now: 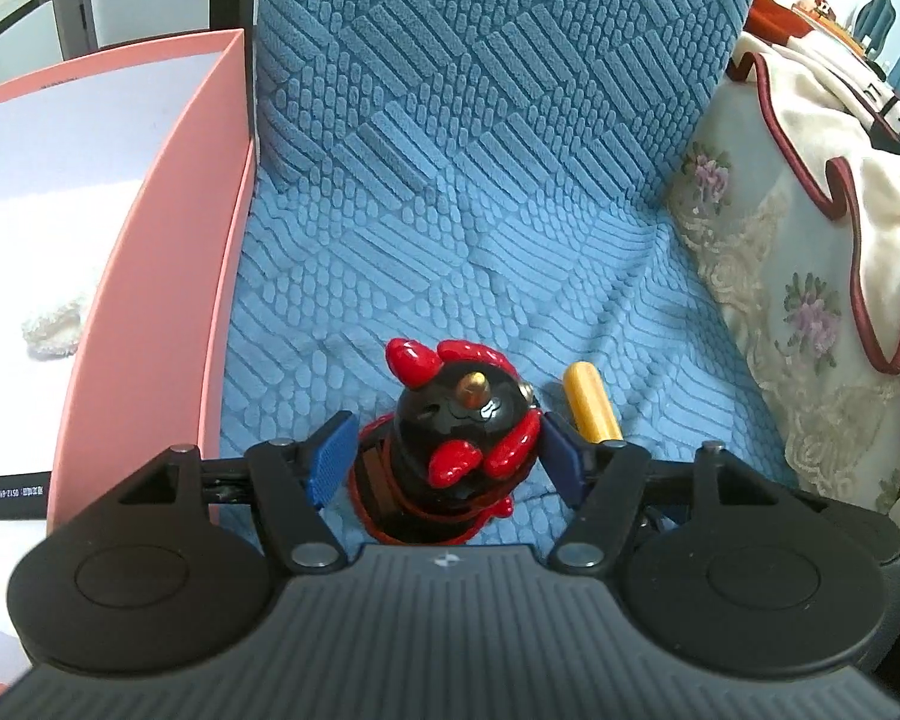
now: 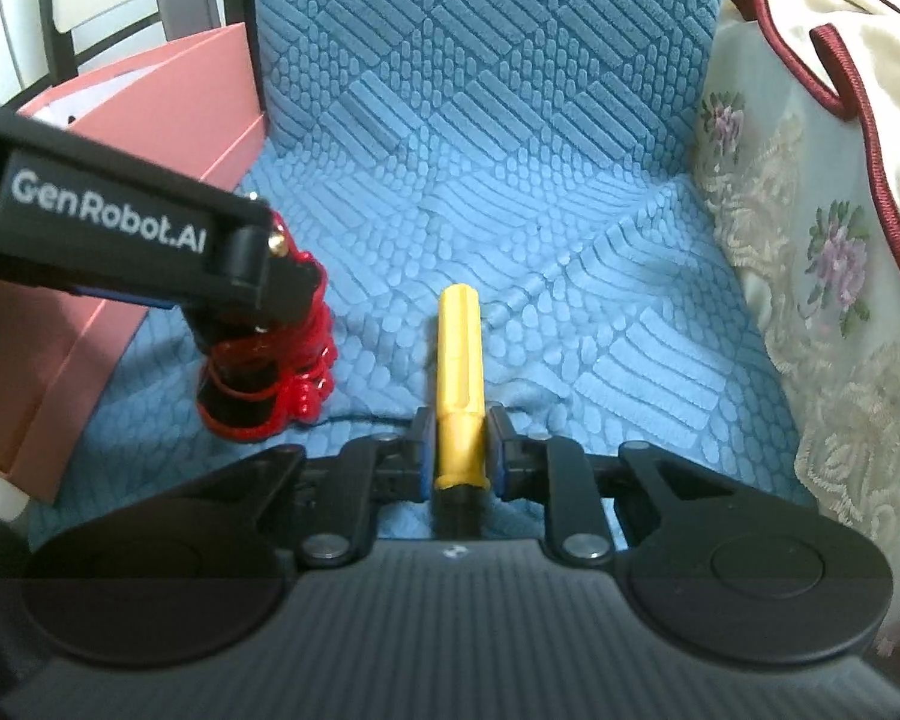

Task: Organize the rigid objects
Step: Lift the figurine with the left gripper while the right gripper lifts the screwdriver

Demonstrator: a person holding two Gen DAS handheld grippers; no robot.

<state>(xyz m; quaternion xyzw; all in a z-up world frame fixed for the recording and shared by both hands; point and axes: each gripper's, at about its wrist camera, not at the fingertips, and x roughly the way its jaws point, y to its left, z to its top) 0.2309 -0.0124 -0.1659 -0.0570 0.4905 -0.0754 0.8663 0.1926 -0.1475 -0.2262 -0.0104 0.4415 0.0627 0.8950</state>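
Note:
A glossy black and red rooster figurine [image 1: 462,420] stands upright on the blue textured sofa seat [image 1: 450,252]. My left gripper [image 1: 444,459] is open around it, a blue pad close on each side with a thin gap. In the right wrist view the left gripper's black body covers the figurine's [image 2: 270,384] top. A yellow cylinder [image 2: 459,360] lies on the seat to the figurine's right, pointing away from me. My right gripper [image 2: 459,447] is shut on its near end. In the left wrist view only the cylinder's [image 1: 591,405] far part shows.
An open pink box [image 1: 168,240] with a white inside stands against the seat's left edge, a white fluffy item [image 1: 54,330] in it. A cream floral cover with dark red trim [image 1: 810,312] borders the seat on the right. The blue backrest [image 2: 480,60] rises behind.

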